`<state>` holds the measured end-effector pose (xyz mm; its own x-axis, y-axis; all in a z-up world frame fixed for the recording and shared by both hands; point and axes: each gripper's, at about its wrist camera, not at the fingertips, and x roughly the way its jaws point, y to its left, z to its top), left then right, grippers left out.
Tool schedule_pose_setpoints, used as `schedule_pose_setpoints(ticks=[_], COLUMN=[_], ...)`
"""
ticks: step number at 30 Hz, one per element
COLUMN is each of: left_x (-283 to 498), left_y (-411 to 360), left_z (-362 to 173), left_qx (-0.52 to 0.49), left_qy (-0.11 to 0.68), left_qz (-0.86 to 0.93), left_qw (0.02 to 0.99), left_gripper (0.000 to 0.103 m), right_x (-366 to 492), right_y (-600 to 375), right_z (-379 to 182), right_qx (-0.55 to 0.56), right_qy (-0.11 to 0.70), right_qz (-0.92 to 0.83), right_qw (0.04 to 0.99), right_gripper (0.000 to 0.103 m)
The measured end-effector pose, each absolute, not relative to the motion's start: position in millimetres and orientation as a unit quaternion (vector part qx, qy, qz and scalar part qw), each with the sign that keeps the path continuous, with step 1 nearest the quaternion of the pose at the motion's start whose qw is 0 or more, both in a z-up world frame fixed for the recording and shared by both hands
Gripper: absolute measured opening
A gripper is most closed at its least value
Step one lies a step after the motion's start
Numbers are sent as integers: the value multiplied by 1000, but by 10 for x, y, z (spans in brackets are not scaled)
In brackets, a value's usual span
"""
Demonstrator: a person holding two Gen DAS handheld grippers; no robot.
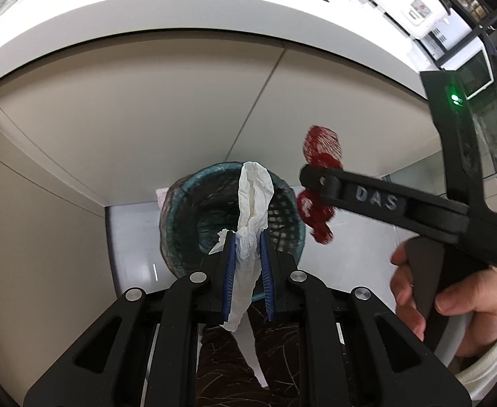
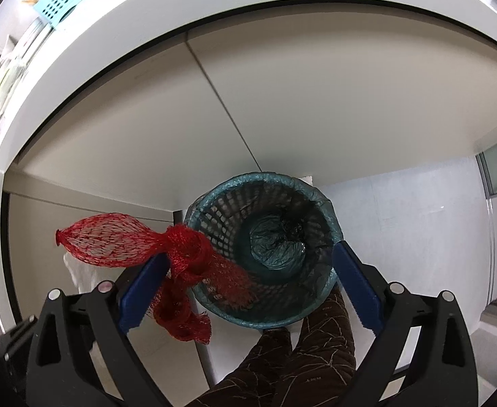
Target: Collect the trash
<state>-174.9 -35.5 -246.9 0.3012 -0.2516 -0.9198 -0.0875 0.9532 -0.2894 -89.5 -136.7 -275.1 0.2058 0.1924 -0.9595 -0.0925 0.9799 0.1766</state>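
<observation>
A teal mesh waste basket [image 2: 323,200] lined with a bag stands on the floor below both grippers; it also shows in the left wrist view [image 1: 177,217]. My left gripper [image 1: 246,237] is shut on a crumpled white tissue [image 1: 253,200] and holds it over the basket. My right gripper [image 2: 248,257] is open above the basket. A red mesh net [image 2: 129,246] clings to its left finger [image 2: 143,291], beside the basket rim. In the left wrist view the net [image 1: 321,149] hangs by the right gripper's finger [image 1: 367,196].
A white countertop edge [image 1: 180,10] and beige cabinet doors [image 2: 316,101] rise behind the basket. The person's leg in brown patterned trousers [image 2: 302,363] is beside the basket. Appliances [image 1: 408,0] stand on the counter.
</observation>
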Motion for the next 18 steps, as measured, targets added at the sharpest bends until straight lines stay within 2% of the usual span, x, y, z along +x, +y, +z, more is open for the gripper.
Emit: schedule_pose_setpoints(ticks=[18], left_x=[-1750], left_y=[-360], left_z=[-2464], left_qx=[-145], left_qy=[592], left_qz=[-58], left_qw=[791], left_gripper=[14], right_x=[-854], right_y=[-1342], right_z=[-2718], right_qx=[38], right_qy=[618], right_qz=[86], right_qw=[780], right_gripper=[92])
